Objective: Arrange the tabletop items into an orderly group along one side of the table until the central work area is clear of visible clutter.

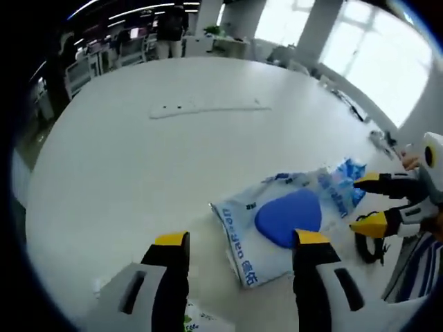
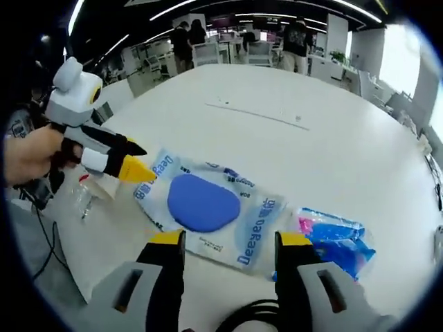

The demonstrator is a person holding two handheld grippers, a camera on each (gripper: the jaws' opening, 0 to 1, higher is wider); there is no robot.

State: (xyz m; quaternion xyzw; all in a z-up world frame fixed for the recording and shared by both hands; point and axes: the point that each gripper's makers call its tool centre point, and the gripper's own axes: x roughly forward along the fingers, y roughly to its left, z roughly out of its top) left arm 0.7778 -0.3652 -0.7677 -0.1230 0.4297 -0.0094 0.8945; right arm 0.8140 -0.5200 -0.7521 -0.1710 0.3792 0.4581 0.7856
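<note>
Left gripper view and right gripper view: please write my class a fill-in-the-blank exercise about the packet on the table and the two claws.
1. The clear packet lying on the white table holds a pad coloured ____.
2. In the right gripper view, the left claw reaches the packet's edge with its yellow tips close together, and a person's ____ holds it.
3. The right claw stands ____, its jaws apart over the packet.
4. A smaller blue and pink packet lies ____ the large packet.

Missing words: blue; hand; open; beside
</note>
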